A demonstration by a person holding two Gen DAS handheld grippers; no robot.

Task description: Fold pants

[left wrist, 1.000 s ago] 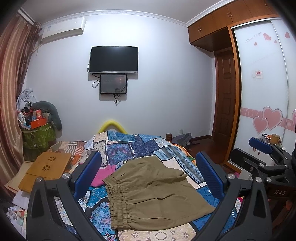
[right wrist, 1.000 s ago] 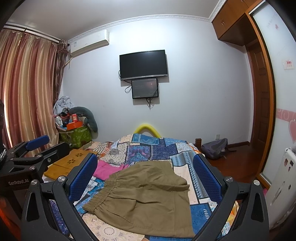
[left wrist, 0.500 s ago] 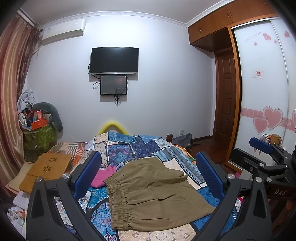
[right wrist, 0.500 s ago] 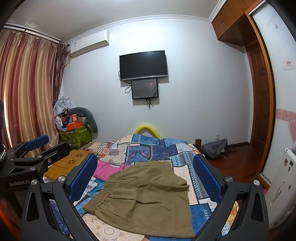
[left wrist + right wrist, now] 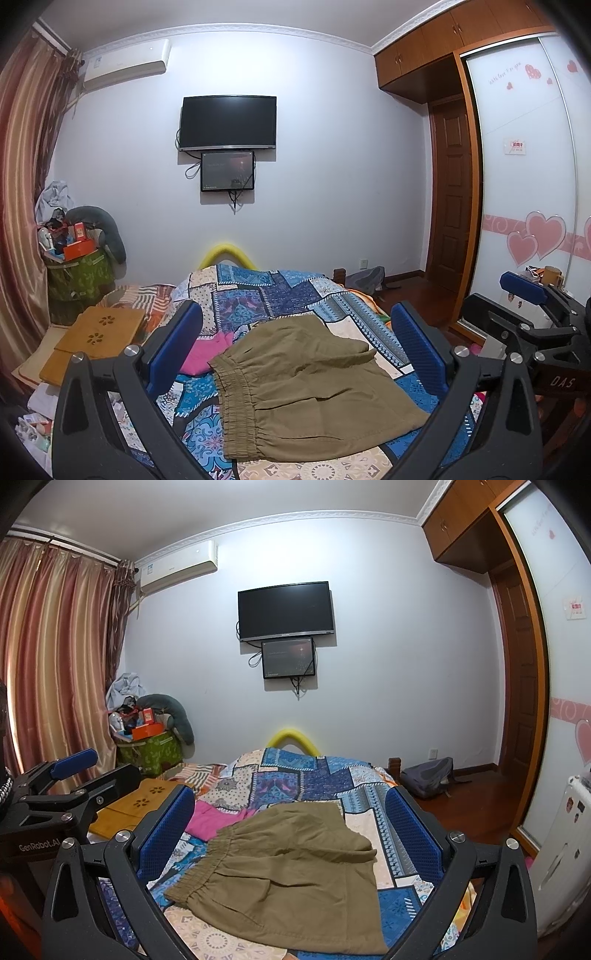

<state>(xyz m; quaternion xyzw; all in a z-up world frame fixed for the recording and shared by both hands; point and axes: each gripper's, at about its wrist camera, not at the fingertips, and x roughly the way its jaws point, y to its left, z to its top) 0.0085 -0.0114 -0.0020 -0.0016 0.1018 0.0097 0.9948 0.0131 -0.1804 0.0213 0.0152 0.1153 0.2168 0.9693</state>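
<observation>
Olive pants [image 5: 314, 380] — blue patchwork quilt [image 5: 273, 295]

The left tongs [image 5: 295, 347] are held level and pointing forward, their two blue-padded fingers [image 5: 417, 347] spread wide apart with nothing between them, and the same tongs show from the side at the left edge of the right wrist view [image 5: 74, 768]. The right tongs [image 5: 290, 830] are held the same way, level and facing forward, their blue pads [image 5: 168, 830] standing wide apart and gripping nothing. In the left wrist view the right tongs [image 5: 522, 291] appear at the right edge, so the two are side by side at about the same height.
</observation>
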